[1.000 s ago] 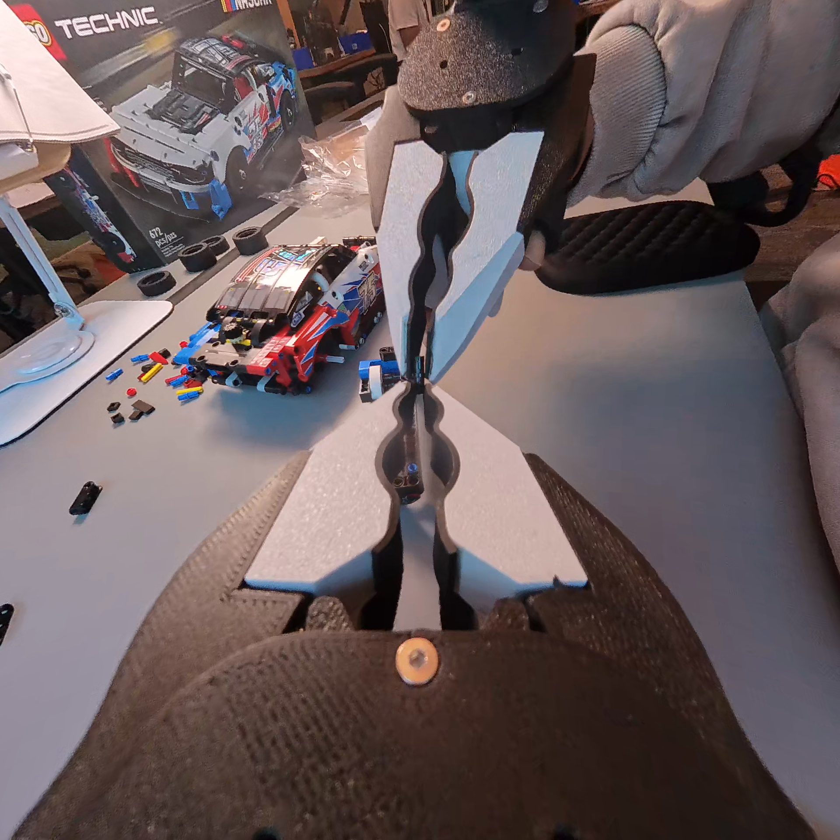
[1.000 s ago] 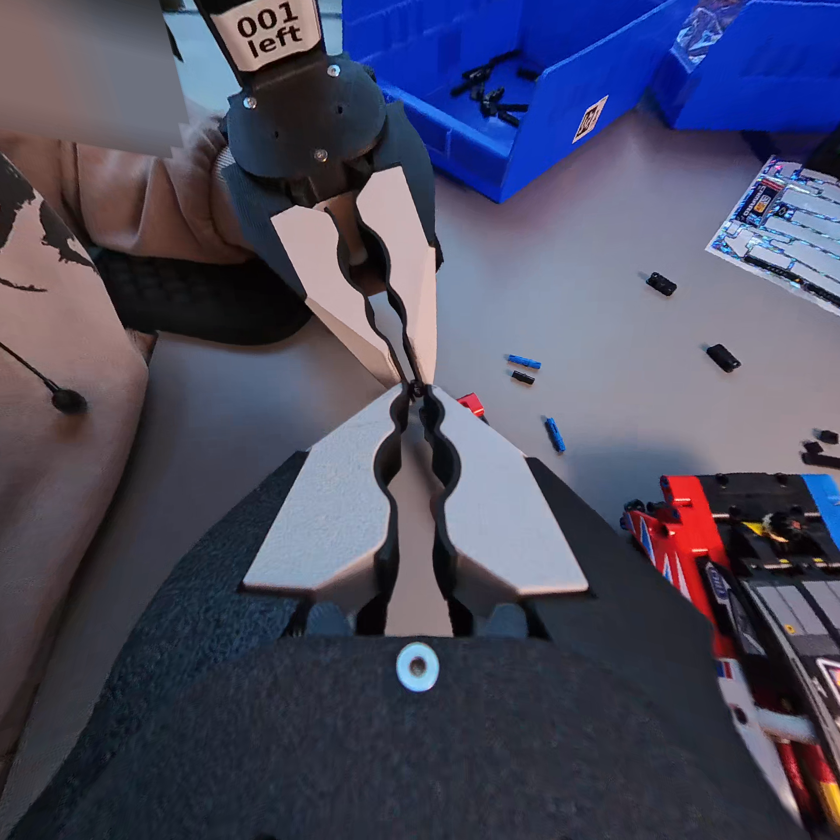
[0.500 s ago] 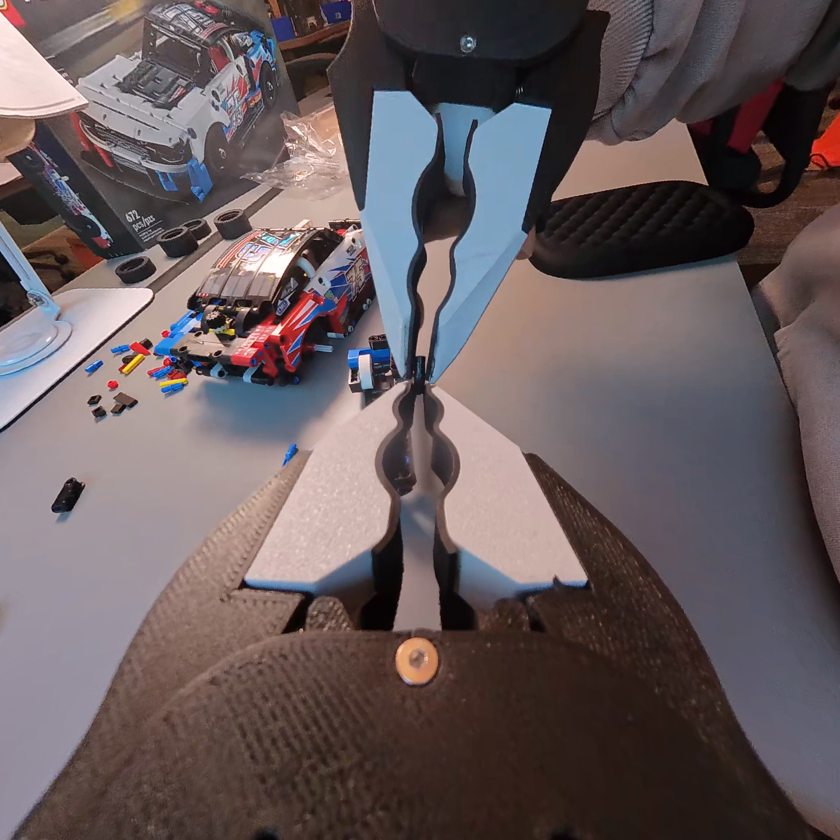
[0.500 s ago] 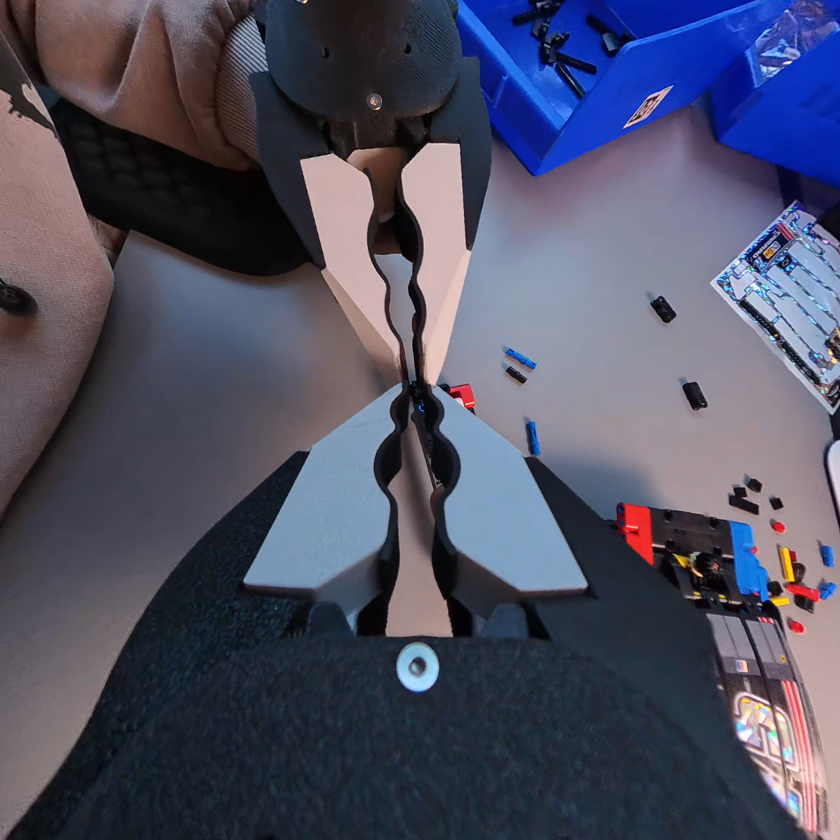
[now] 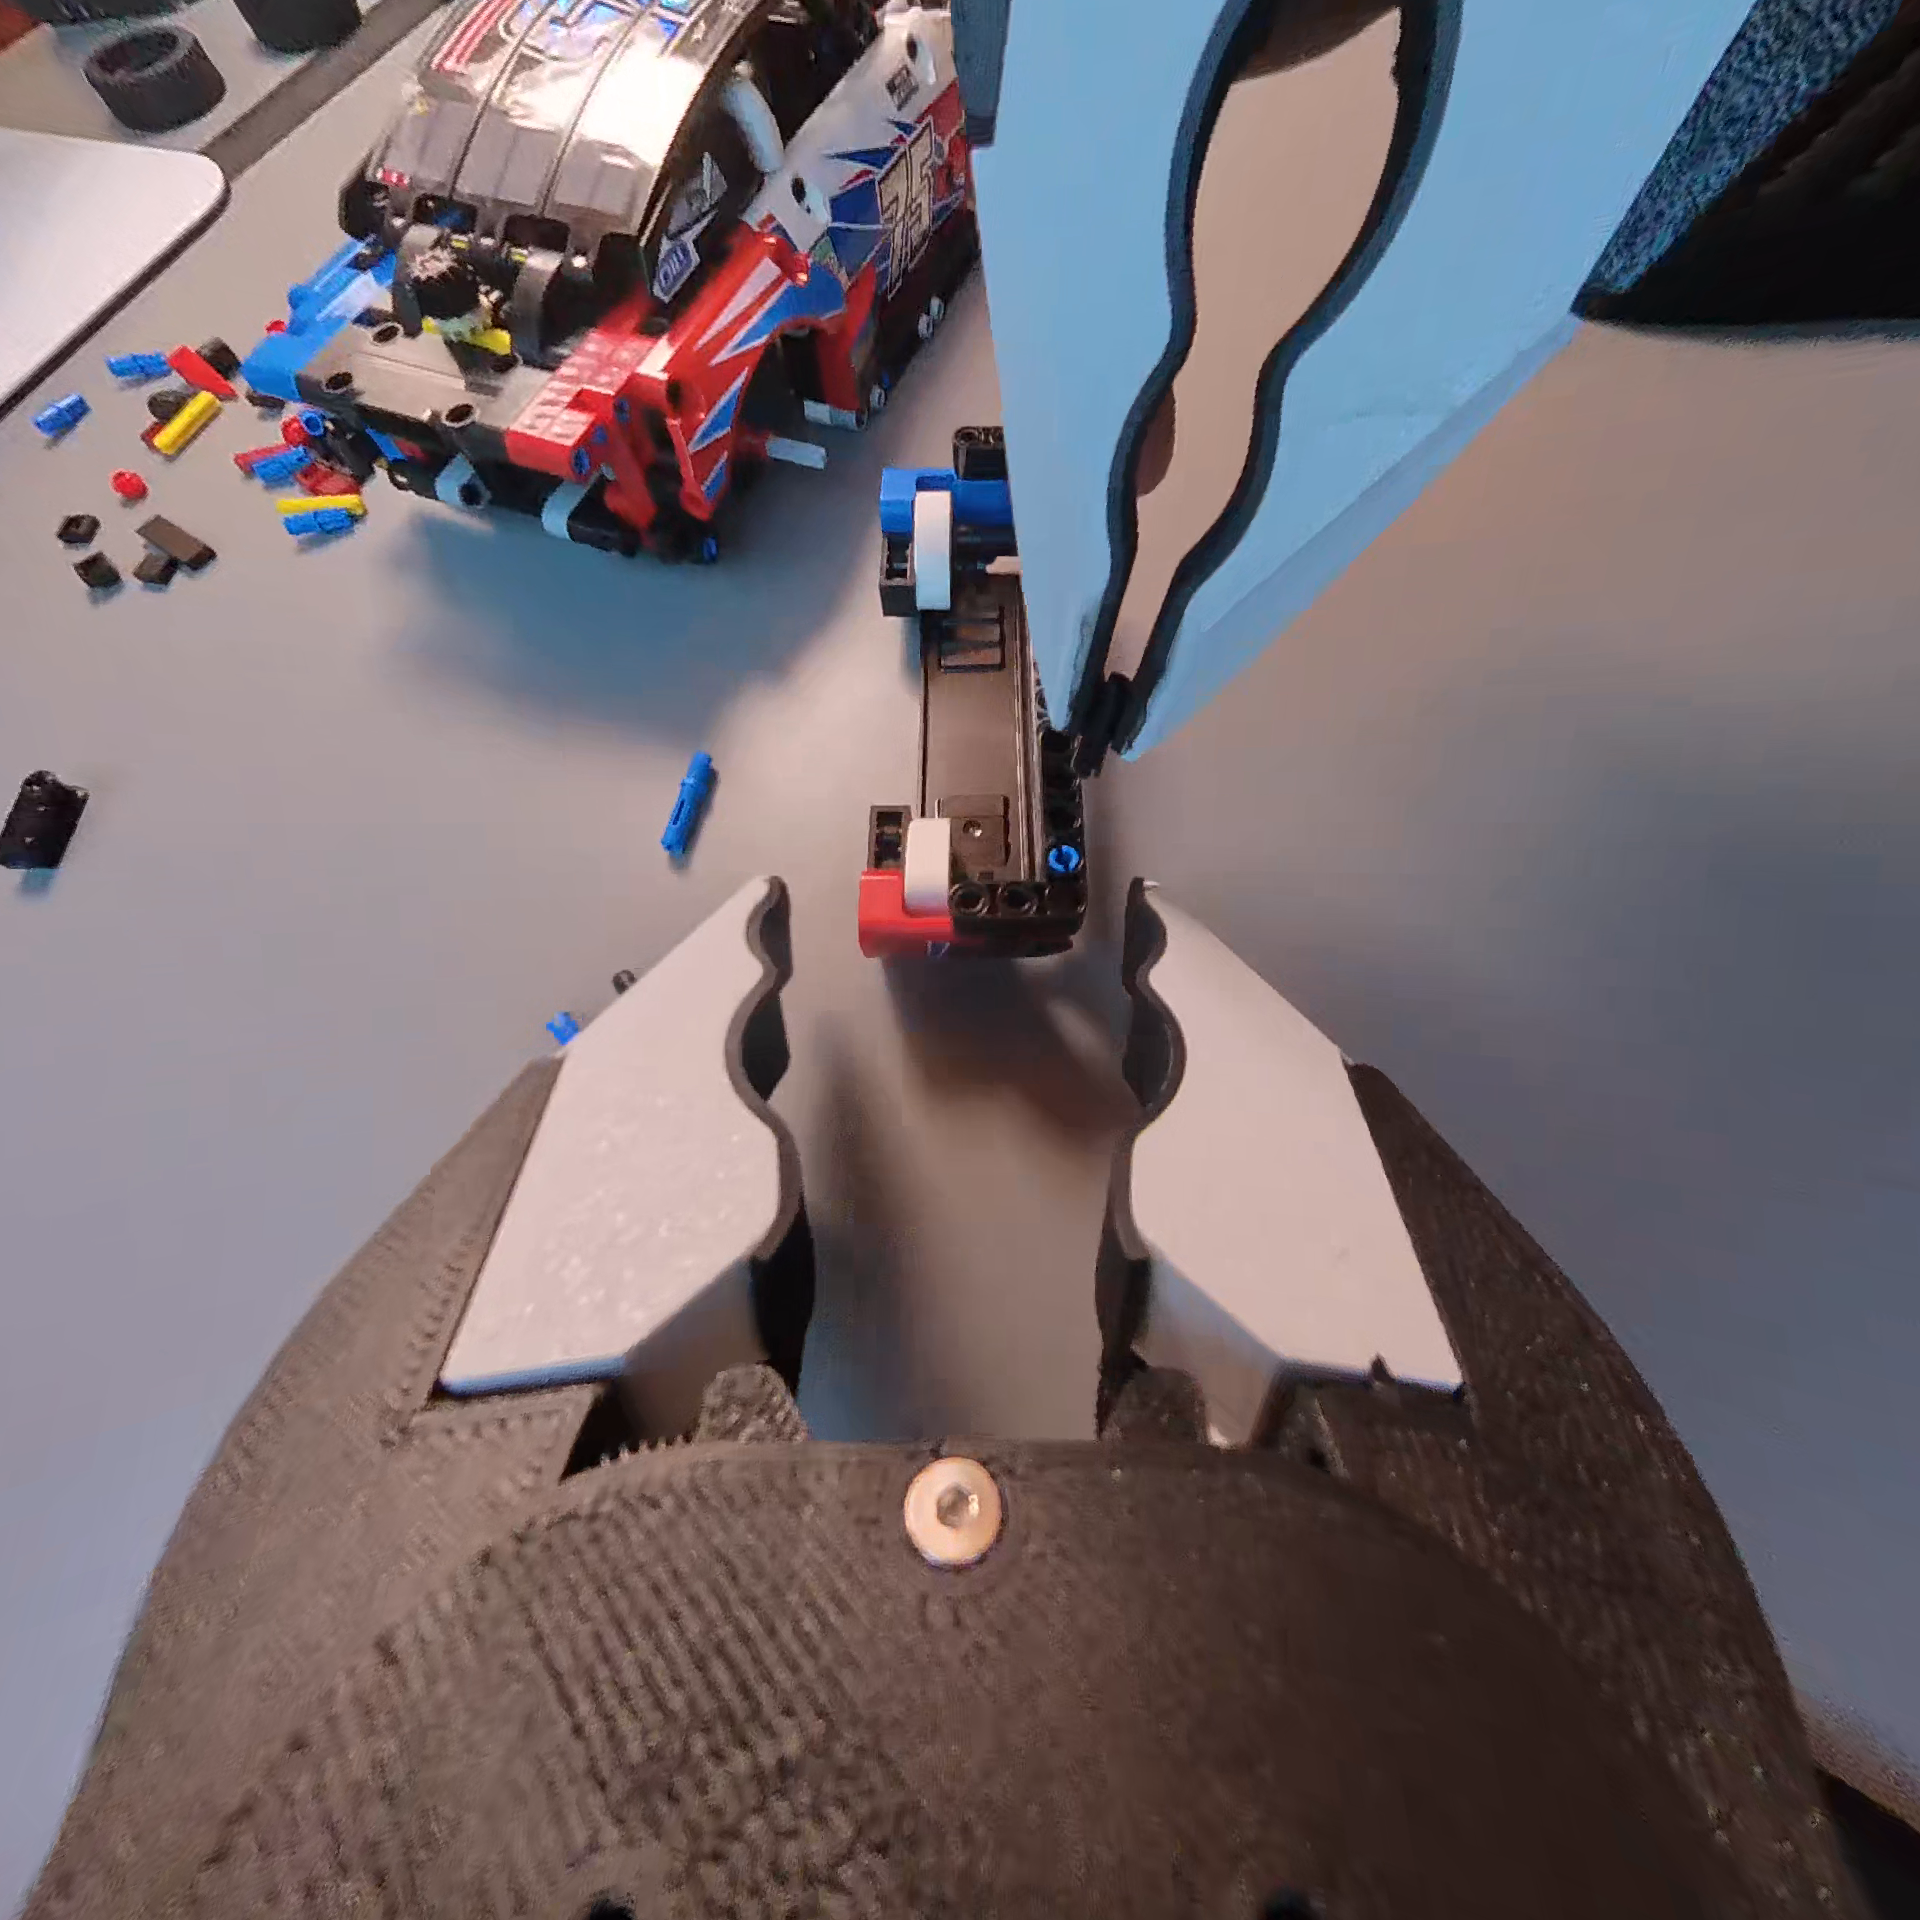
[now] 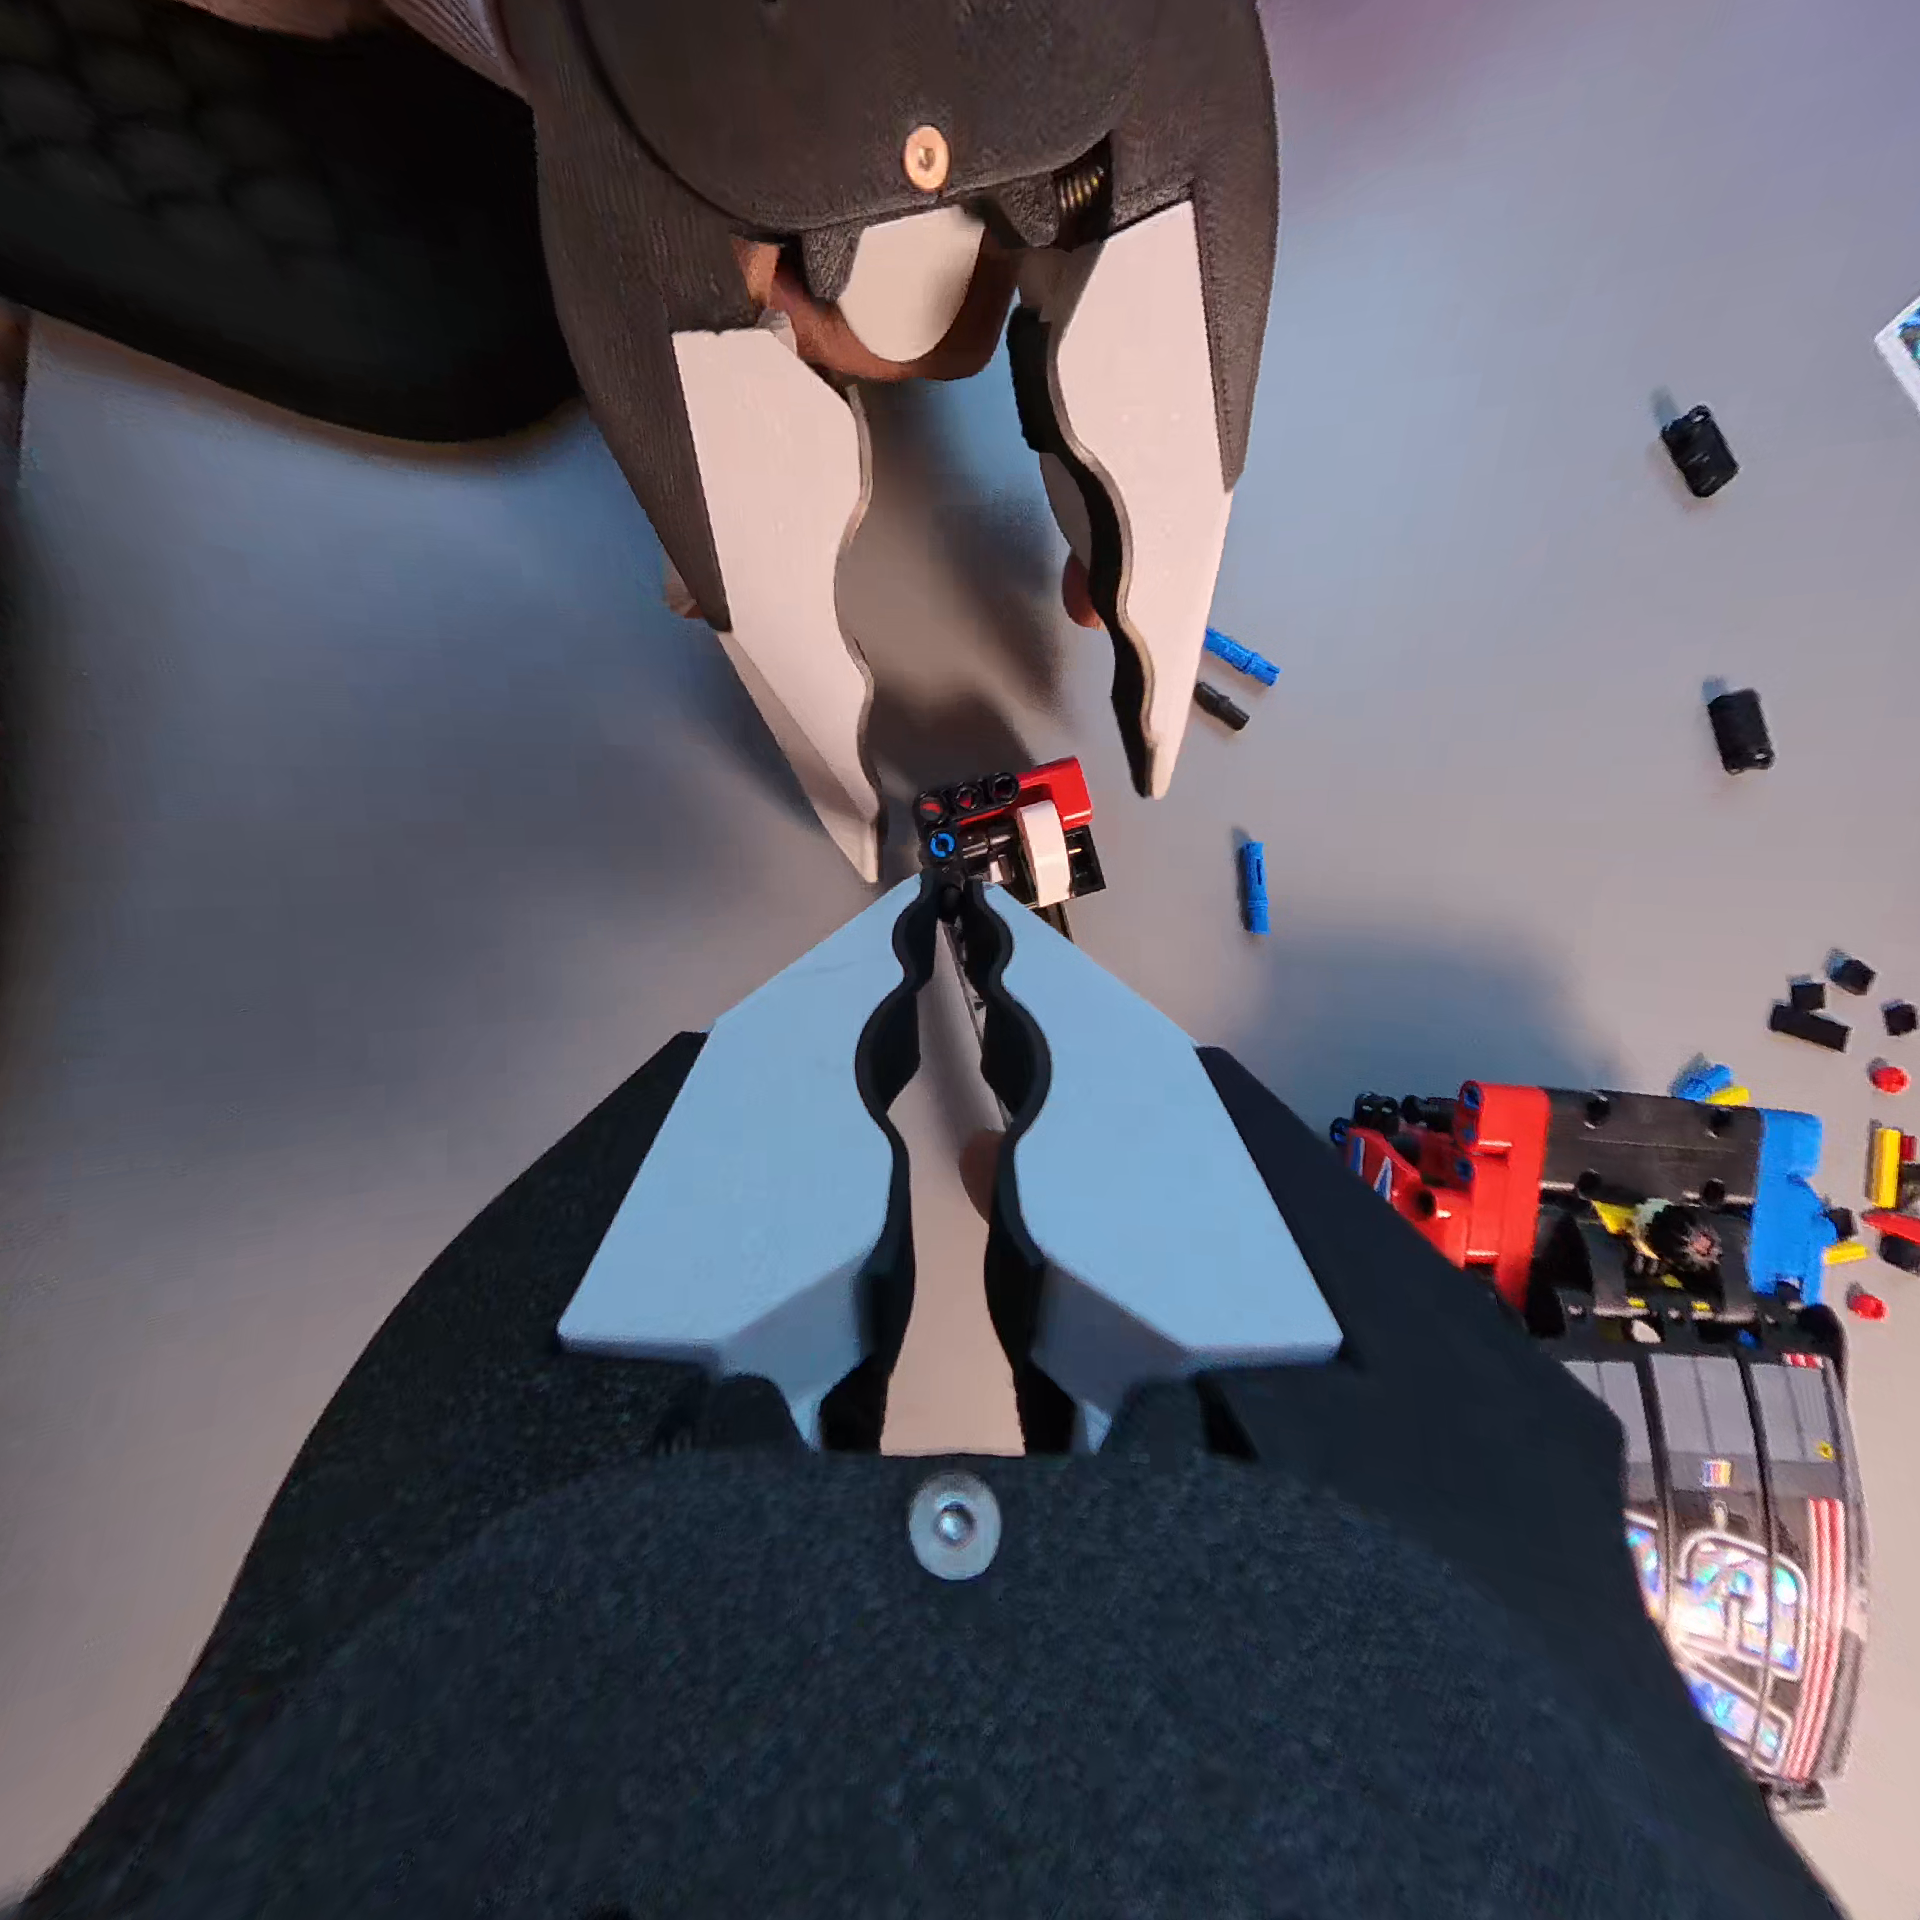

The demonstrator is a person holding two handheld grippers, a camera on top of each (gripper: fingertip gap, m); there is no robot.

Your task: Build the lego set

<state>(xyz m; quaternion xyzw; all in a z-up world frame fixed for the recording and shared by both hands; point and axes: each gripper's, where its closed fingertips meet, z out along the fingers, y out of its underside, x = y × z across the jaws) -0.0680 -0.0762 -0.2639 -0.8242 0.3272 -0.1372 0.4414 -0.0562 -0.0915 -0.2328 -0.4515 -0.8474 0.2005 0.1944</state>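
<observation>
A long black sub-assembly with a red and white end near me and a blue and white far end hangs just above the grey table. It also shows in the right wrist view. My right gripper is shut on its black side beam, and it reaches in from above in the left wrist view. My left gripper is open and empty, its fingertips either side of the red end without touching. It also shows in the right wrist view. The partly built red, white and blue car stands to the left.
Small loose blue, red, yellow and black pieces lie by the car's end. A blue pin and a black piece lie on the table. Black tyres sit at the far left. More black pieces lie right of the grippers. Left and right tips are no more than a few centimetres apart. From my left tips it is roughly 20 cm to the black piece; from my right, 25 cm. It turns up in the right wrist view as well.
My left gripper has opened and let go of the sub-assembly. My right gripper stays shut on it. Both grippers have moved lower and closer to the table.
</observation>
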